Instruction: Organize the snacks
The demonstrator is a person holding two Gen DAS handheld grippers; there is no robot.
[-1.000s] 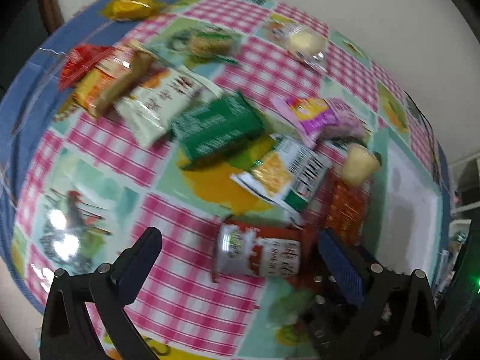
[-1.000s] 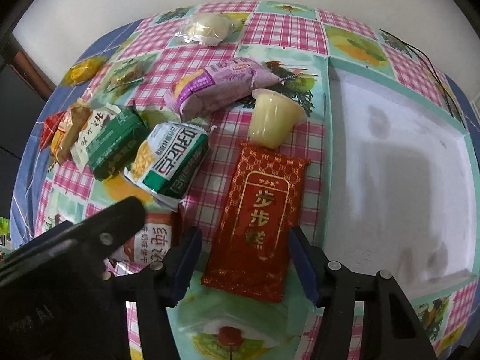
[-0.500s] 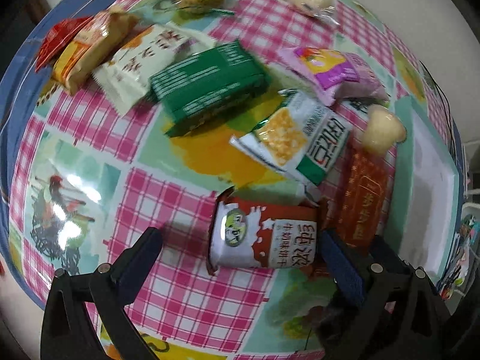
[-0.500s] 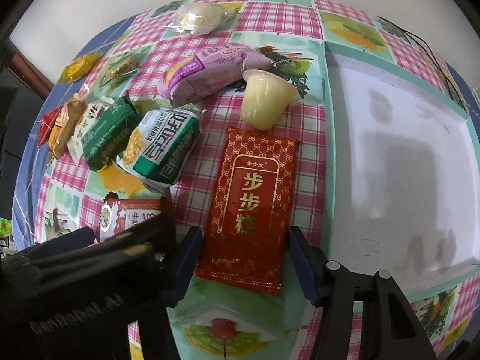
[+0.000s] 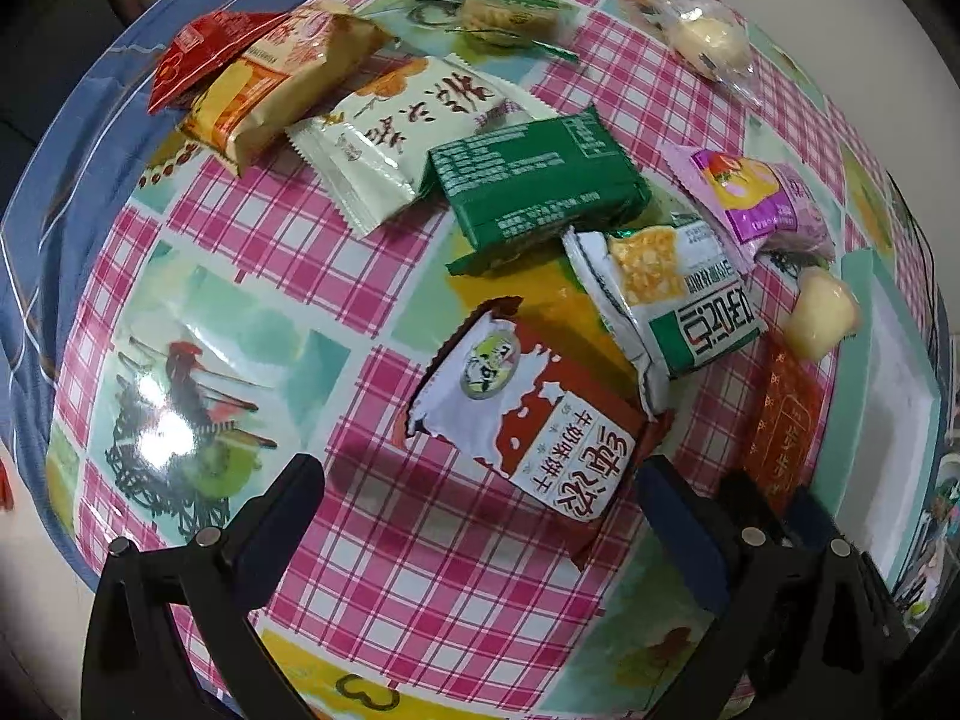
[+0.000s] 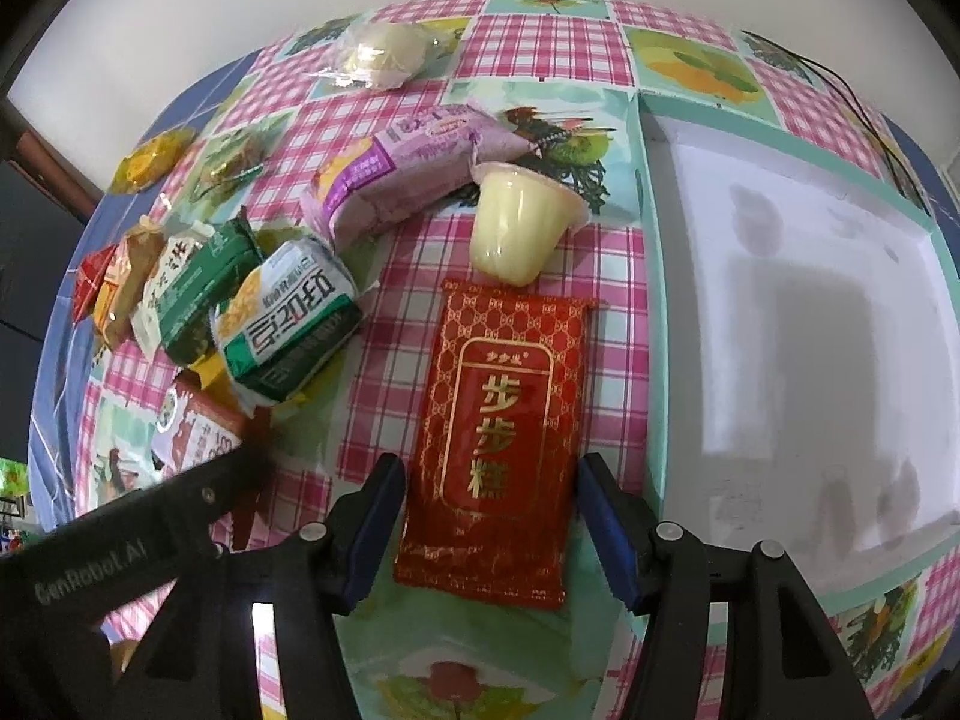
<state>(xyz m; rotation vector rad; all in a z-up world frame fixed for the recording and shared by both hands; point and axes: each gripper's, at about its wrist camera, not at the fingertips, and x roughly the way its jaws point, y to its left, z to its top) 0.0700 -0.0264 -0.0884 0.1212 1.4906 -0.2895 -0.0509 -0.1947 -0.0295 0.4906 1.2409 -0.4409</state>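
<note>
Straddling the red-gold packet, your right gripper gapes open; your left gripper (also wide open) faces the milk-snack packet at 12 o'clock.

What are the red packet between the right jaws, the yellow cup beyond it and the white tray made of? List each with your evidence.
Red packet: glossy plastic or foil film, judging by the metallic gold print and crimped ends.
Yellow cup: thin translucent plastic, probably; moulded rim, filling shows through.
White tray: matte, apparently foam or coated card, with a teal rim; the look leaves it open.
</note>
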